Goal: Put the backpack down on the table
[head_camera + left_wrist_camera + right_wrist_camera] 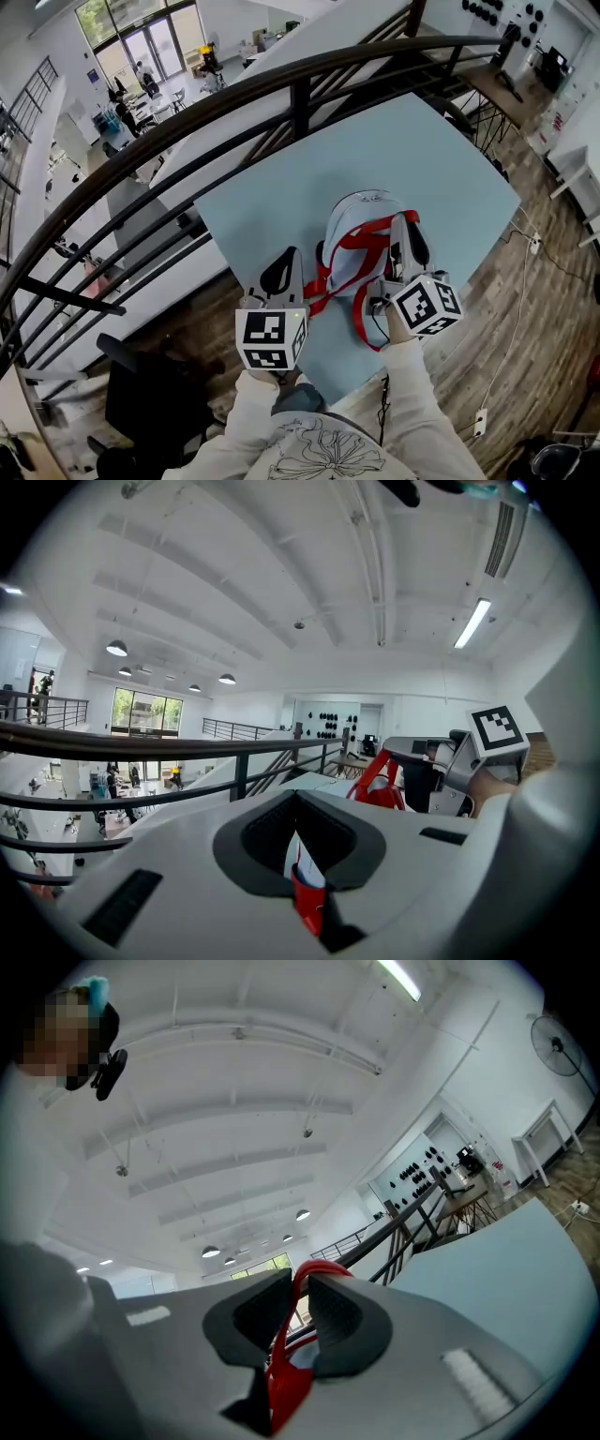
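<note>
The left gripper [286,265] is shut tight on a red strap [307,904]. The right gripper [409,234] pinches a second red strap [289,1377]. Between the 2 grippers is the pale backpack [361,246], at the near end of the blue table [441,159]. A dark railing [300,89] runs behind.

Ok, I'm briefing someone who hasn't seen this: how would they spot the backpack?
Find the pale blue table beside the black railing. At its near edge is the backpack, between the left gripper and the right gripper. Alone there, it is pale grey-blue with red straps, which both sets of jaws pinch.
</note>
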Demonstrator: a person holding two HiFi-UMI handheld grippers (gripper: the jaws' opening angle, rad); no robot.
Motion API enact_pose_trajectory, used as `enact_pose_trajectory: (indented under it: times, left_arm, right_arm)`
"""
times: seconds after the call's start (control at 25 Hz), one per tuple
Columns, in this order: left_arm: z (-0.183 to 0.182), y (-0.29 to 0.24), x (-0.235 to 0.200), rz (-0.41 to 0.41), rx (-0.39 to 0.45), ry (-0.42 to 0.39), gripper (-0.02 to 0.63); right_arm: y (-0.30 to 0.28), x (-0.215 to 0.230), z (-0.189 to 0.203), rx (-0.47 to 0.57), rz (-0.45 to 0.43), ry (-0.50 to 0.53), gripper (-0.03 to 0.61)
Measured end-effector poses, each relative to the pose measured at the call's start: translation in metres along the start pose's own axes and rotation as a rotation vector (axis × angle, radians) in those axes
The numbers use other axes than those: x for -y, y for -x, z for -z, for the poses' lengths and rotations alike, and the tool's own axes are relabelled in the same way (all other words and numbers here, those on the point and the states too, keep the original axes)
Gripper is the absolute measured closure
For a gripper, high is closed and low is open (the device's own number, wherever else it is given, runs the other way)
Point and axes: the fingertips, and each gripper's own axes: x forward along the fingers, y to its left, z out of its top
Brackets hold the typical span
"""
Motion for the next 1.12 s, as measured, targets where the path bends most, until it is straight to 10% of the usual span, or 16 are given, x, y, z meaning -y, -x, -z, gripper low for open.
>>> enact_pose_trajectory:
  times: [1.12]
  left_arm:
    - [-0.004, 0.075, 0.07, -0.016, 0.062, -0.02, 0.607]
  right_arm:
    - [0.132, -0.007, 0.032, -0.166, 0.008, 0.141, 0.46]
